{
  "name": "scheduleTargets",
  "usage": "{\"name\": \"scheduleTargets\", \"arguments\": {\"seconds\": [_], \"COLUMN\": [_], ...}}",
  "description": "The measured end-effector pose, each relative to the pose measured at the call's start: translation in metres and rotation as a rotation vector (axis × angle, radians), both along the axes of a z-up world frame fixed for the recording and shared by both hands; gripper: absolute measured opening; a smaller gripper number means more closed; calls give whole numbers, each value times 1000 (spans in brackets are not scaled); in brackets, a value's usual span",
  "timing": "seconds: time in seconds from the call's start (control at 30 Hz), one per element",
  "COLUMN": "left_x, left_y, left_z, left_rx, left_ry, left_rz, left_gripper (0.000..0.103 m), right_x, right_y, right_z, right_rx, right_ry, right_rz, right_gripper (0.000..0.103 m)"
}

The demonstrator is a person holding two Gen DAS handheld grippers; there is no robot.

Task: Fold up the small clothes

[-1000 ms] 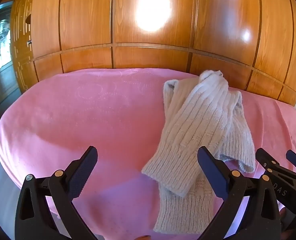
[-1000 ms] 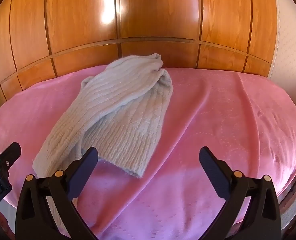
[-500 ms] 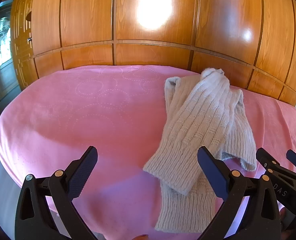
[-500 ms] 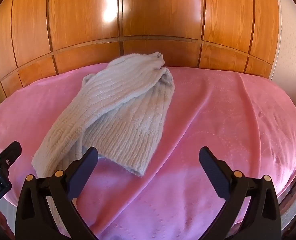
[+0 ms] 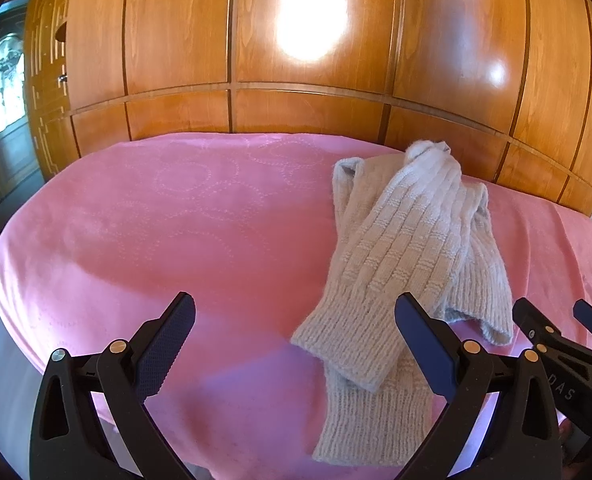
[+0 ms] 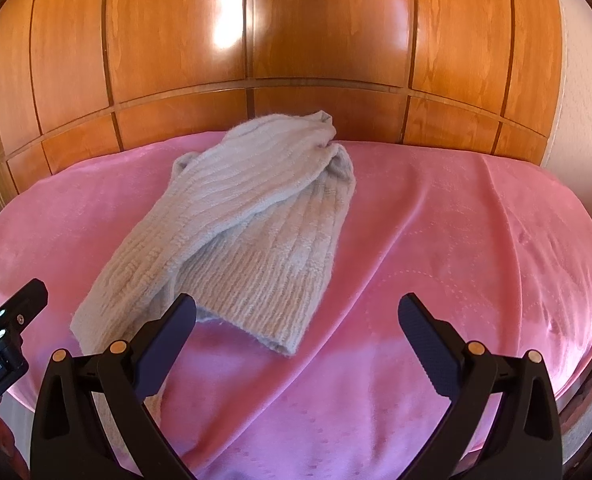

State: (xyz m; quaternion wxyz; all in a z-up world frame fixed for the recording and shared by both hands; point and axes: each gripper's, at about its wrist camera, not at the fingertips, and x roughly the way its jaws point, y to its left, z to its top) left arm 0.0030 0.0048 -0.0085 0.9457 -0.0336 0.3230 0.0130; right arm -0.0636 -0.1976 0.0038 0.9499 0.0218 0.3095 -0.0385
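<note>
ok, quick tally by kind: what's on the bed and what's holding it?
Grey knitted garment: 1, lying loosely folded on the bedspread, held by neither gripper
Pink bedspread: 1
Grippers: 2, left gripper and right gripper, both open
Total: 4

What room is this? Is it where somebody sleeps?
Probably a bedroom. A pink blanket covers what looks like a bed, tall wooden wardrobe doors stand right behind it, and a pair of grey knitted socks lies on the blanket waiting to be folded.
</note>
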Motion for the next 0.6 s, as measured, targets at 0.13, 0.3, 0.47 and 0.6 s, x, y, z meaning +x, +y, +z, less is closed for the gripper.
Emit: {"name": "scheduleTargets", "arguments": {"seconds": [0.13, 0.3, 0.47, 0.6], "left_x": [0, -1, 0, 0], "left_y": [1, 3, 6, 8], "left_z": [1, 1, 1, 2], "left_rx": [2, 2, -6, -9], "left_ry": [-5, -4, -4, -7], "left_rz": [-4, -4, 6, 11], "left_gripper": [99, 99, 99, 99], "right_x": [0, 1, 1, 2], "right_y": [3, 6, 8, 10], "right_z": [1, 1, 1, 2], "right_rx": [-6, -10, -12, -18], "right_ry": [-3, 3, 5, -1], "right_rz": [12, 22, 29, 35], "right_gripper": [101, 101, 101, 101]}}
